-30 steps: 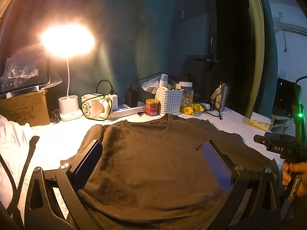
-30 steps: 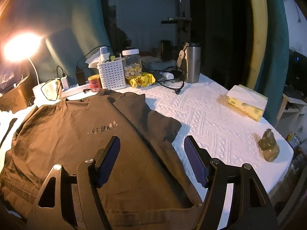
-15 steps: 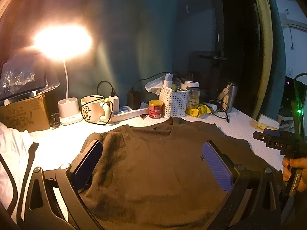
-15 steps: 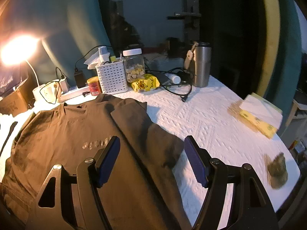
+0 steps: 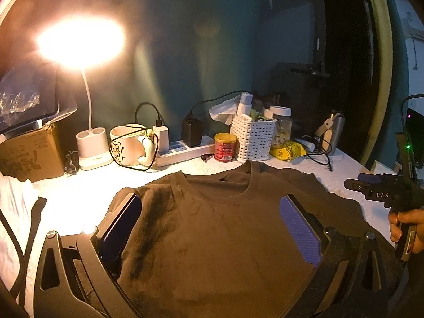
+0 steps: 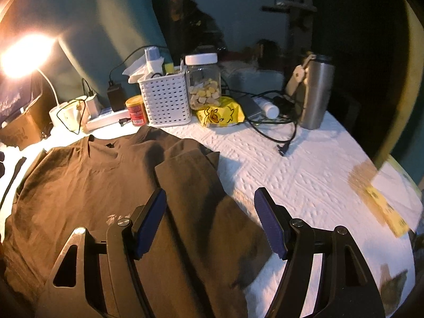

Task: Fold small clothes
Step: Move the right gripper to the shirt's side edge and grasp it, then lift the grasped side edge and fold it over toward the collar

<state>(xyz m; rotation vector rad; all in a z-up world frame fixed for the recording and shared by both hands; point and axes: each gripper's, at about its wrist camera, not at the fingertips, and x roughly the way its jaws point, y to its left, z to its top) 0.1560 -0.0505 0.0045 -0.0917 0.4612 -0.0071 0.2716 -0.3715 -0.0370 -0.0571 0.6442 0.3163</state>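
Note:
A dark brown T-shirt lies flat on the white-covered table, collar toward the far clutter. My left gripper hovers open over its chest, blue pads wide apart and empty. In the right wrist view the same T-shirt shows its right sleeve folded in over the body. My right gripper stands open above that sleeve's outer edge, holding nothing. The right gripper's body and the hand holding it appear at the left wrist view's right edge.
Along the back stand a lit desk lamp, a mug, a power strip, a red can, a white basket, a jar, a yellow packet and a steel flask. White cloth lies left; a tissue pack right.
Both grippers have moved up along the shirt toward the collar and the far clutter. They stayed open; the shirt has not shifted.

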